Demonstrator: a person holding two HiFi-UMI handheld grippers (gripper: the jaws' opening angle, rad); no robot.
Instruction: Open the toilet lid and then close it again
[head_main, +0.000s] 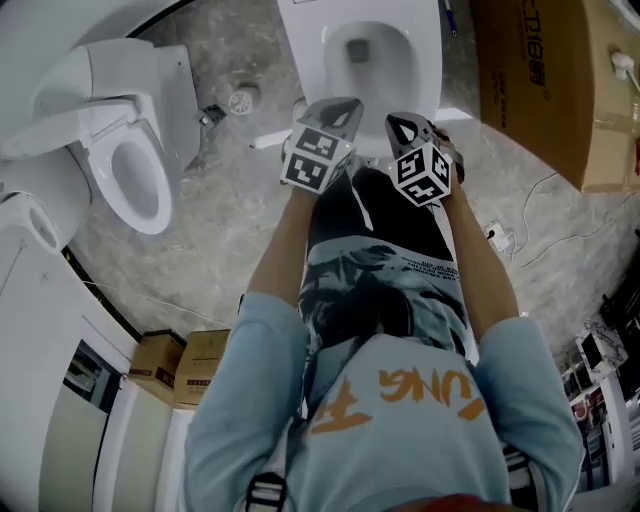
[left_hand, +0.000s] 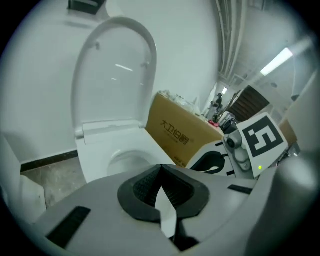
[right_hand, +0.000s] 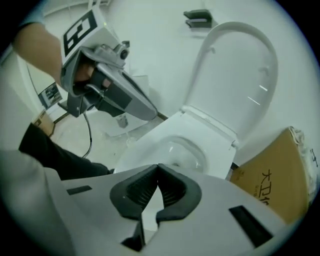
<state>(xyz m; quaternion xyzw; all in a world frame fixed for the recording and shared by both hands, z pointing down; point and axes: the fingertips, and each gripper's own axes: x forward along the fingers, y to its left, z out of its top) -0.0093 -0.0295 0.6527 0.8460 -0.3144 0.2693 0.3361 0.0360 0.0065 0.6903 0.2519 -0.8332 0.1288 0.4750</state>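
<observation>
The white toilet (head_main: 365, 50) stands at the top centre of the head view, its bowl (head_main: 362, 48) uncovered. In both gripper views its lid (left_hand: 117, 70) (right_hand: 240, 80) stands upright against the wall above the bowl (left_hand: 125, 160) (right_hand: 180, 152). My left gripper (head_main: 343, 108) (left_hand: 160, 171) is in the air in front of the bowl, shut with nothing between its pads. Beside it, my right gripper (head_main: 406, 123) (right_hand: 158, 167) is also shut and empty. Neither touches the toilet. Each gripper shows in the other's view: the right gripper (left_hand: 250, 145) and the left gripper (right_hand: 105, 85).
A large cardboard box (head_main: 540, 80) (left_hand: 185, 135) (right_hand: 280, 175) stands right of the toilet. A second toilet (head_main: 130, 170) with its lid up is at the left. Smaller boxes (head_main: 185, 365) sit at the lower left. Cables and a power strip (head_main: 500, 238) lie on the grey floor.
</observation>
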